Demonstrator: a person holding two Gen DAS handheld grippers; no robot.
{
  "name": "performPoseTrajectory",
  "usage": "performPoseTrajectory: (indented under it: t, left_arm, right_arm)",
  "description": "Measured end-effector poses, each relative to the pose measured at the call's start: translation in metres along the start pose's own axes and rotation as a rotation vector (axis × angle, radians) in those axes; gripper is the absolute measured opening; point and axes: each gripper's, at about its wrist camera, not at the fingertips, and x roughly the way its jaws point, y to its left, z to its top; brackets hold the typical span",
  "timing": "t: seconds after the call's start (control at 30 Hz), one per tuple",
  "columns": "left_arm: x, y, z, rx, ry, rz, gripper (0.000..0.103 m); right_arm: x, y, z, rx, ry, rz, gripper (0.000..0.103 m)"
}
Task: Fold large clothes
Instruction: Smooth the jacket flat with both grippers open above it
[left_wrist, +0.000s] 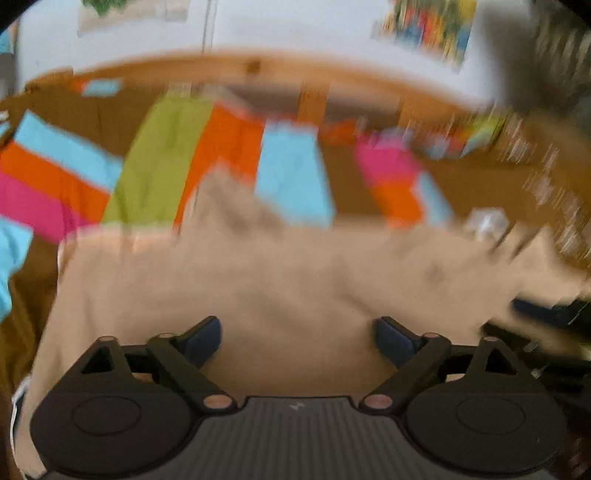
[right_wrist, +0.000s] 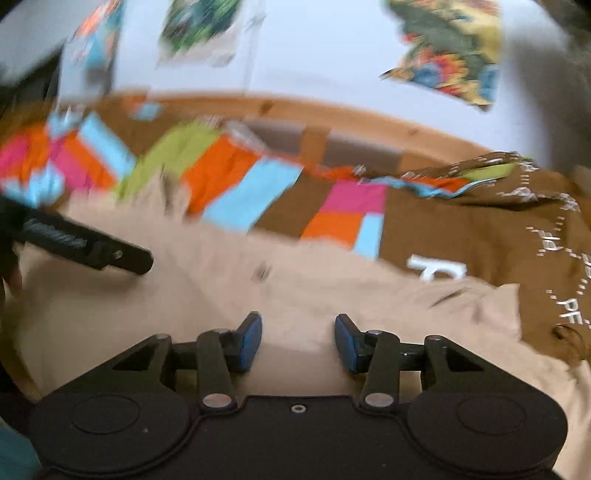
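White wall with blurred posters across the top of both views, a wooden rail under it, then a brown bedcover with bright colour blocks filling the upper half; both pictures are motion-smeared, so detail is thin. In the left wrist view your left gripper sits at lower centre, fingers spread wide with nothing between them, over the beige garment, which fills the lower middle of the frame from left edge to right. At far right of that view a dark shape is likely the other tool, too blurred to confirm. In the right wrist view the left tool shows as a black bar at middle left, and your right gripper at lower centre is also spread, empty, above the same beige cloth. Judgement: you're between folds, repositioning for a fresh grab, not mid-carry. Next move calls for picking an edge or corner with each gripper and closing on a single layer. The garment's right edge runs down the right side of the right wrist view, touching the brown cover with white lettering; its left edge shows at lower left of the left view. Open cover beyond the cloth toward the rail looks free for a fold away from you.
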Motion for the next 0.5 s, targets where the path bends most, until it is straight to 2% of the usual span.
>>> performPoseTrajectory:
  t: [0.03, 0.13, 0.27, 0.4, 0.5]
  left_arm:
    - [0.008, 0.001, -0.011, 0.029, 0.017, 0.03, 0.091]
    - [0.008, 0.003, -0.033, 0.079, -0.028, 0.017, 0.091]
    - [0.013, 0.001, -0.033, 0.089, -0.021, 0.032, 0.093]
    - [-0.01, 0.006, -0.03, 0.03, -0.031, 0.031, 0.09]
    - [-0.04, 0.024, -0.039, -0.075, -0.084, -0.026, 0.092]
  right_arm:
    - [0.006, 0.006, -0.005, -0.016, 0.013, -0.009, 0.046]
    - [0.012, 0.006, -0.029, 0.008, -0.005, 0.002, 0.046]
    - [0.018, 0.007, -0.032, 0.001, -0.009, -0.005, 0.046]
    - [-0.01, -0.013, -0.027, 0.056, 0.005, 0.04, 0.048]
    - [-0.052, -0.032, -0.035, 0.062, -0.049, -0.024, 0.059]
